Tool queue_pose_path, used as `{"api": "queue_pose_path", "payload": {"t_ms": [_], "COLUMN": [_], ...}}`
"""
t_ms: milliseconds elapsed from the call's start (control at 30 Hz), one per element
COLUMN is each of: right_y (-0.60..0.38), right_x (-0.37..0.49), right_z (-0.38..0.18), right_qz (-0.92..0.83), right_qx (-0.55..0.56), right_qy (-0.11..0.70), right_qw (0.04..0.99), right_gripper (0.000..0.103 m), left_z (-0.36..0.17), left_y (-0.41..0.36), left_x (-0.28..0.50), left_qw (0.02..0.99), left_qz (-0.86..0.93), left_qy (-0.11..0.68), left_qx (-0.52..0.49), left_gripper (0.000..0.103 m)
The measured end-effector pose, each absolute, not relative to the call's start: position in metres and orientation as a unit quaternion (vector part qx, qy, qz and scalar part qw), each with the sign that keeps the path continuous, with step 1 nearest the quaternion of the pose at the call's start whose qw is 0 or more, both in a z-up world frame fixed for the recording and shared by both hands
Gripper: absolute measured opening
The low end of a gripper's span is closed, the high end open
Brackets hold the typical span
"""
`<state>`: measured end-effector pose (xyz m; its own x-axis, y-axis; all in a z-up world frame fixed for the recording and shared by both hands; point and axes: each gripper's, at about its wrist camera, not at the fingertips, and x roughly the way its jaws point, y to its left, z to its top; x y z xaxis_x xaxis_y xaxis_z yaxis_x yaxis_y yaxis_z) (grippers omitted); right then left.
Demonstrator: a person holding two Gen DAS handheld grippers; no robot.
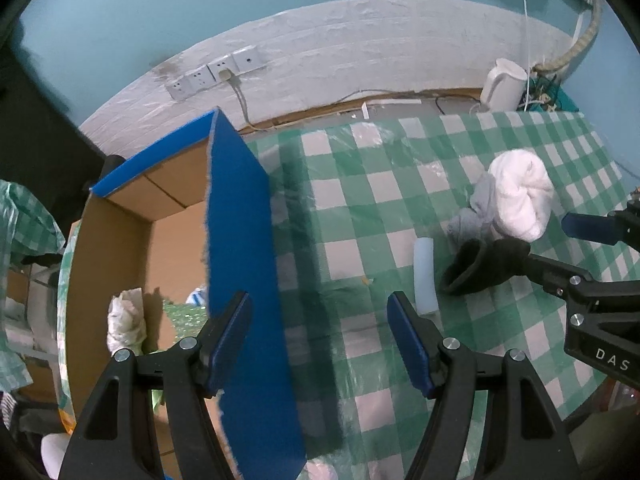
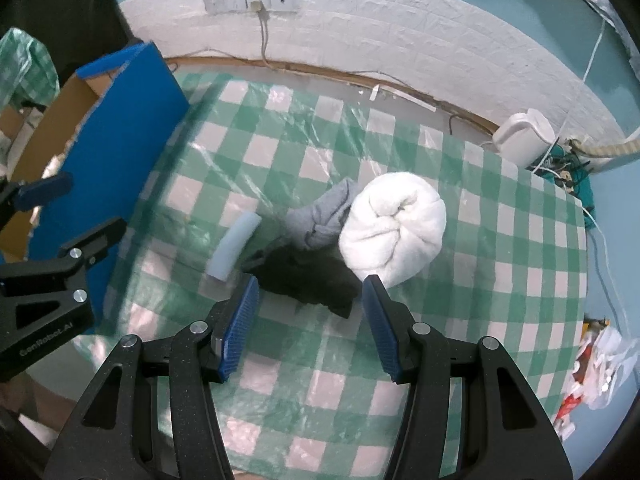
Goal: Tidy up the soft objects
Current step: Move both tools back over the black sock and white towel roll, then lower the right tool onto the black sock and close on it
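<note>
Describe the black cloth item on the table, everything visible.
The black cloth is a dark, matte, soft fabric piece, crumpled in a low heap on the green checked tablecloth. In the left wrist view it looks sock-like, with an open rounded end. It lies against the grey cloth and the rolled white towel, with the pale foam tube close beside it. The right gripper is open just short of it, not gripping.
</note>
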<state>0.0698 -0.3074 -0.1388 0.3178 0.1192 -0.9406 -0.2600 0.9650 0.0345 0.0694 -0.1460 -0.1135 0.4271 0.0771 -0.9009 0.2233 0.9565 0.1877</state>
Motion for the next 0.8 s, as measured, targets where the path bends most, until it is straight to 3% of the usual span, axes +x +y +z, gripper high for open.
{"api": "queue_pose_path", "payload": {"t_ms": [800], "right_y": [-0.289], "right_x": [0.084], "right_z": [-0.186], "right_qz": [0.164], "right_qx": [-0.128], "right_qy": [0.575], "right_qw": [0.791], "right_gripper": [0.055], "left_z": [-0.168], "left_y": [-0.173], "left_x": [0.094], "left_qw": [0.800], "left_qz": [-0.053], "left_qy": [0.578], "left_qx": [0.154], "left_gripper": [0.071]}}
